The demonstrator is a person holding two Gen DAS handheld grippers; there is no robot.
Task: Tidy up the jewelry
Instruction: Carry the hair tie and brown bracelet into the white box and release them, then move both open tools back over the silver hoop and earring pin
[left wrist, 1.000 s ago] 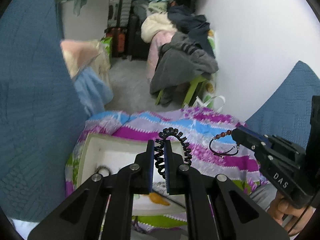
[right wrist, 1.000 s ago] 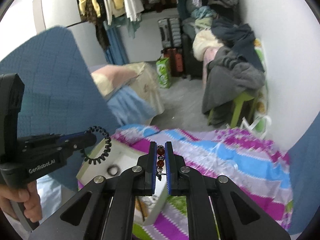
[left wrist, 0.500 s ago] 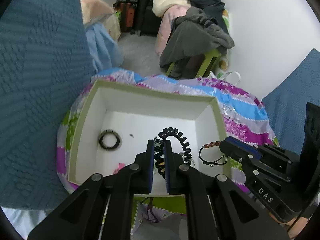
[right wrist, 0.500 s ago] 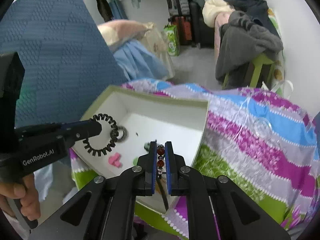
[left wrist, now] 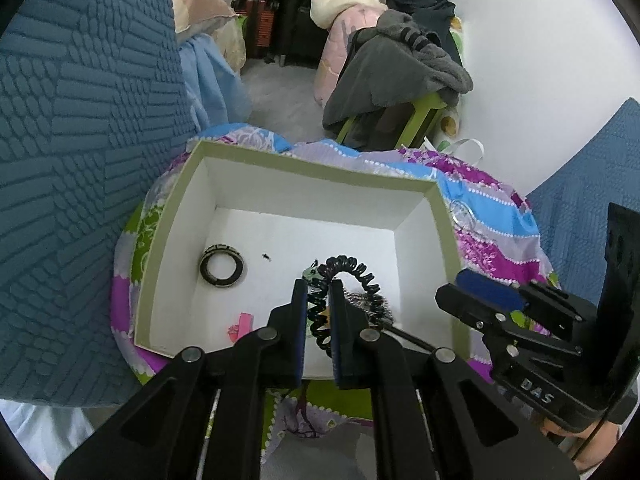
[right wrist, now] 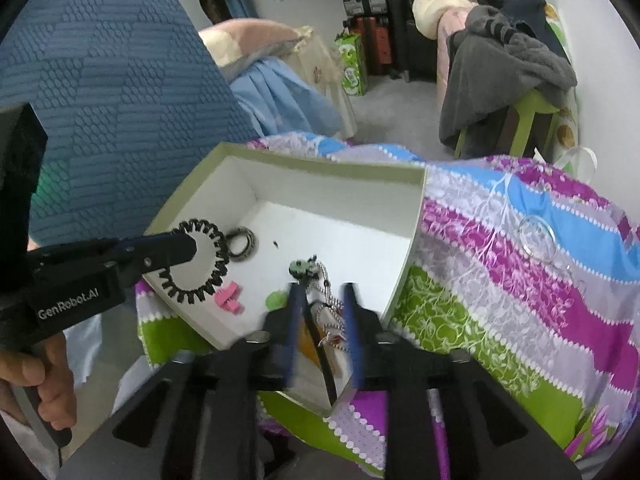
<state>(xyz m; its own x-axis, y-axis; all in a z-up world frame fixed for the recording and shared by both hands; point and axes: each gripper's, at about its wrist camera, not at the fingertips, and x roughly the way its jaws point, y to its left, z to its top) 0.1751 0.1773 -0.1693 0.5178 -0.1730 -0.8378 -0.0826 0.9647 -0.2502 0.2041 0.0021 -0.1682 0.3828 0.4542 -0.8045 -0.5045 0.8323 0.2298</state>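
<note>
A white open box point(left wrist: 304, 178) with a pale green rim point(right wrist: 320, 166) sits on a bright striped cloth. My left gripper point(left wrist: 319, 292) is shut on a black spiral hair tie point(left wrist: 354, 276) and holds it over the box; the tie also shows in the right wrist view point(right wrist: 200, 262). My right gripper point(right wrist: 320, 294) is open over the box's near right corner, with nothing between its fingers. In the box lie a black ring-shaped bracelet point(left wrist: 221, 266), a pink clip point(right wrist: 229, 294), a green piece point(right wrist: 302, 267) and a silver bead chain point(right wrist: 332, 304).
The striped cloth point(right wrist: 520, 280) covers a small round table. A clear ring point(right wrist: 538, 236) lies on the cloth right of the box. Blue quilted fabric point(left wrist: 80, 140) rises at the left. A green stool piled with grey clothes point(left wrist: 400, 80) stands beyond.
Both grippers have dropped toward the box. My right gripper has opened and the beaded bracelet has left its fingers. My left gripper still holds the hair tie.
</note>
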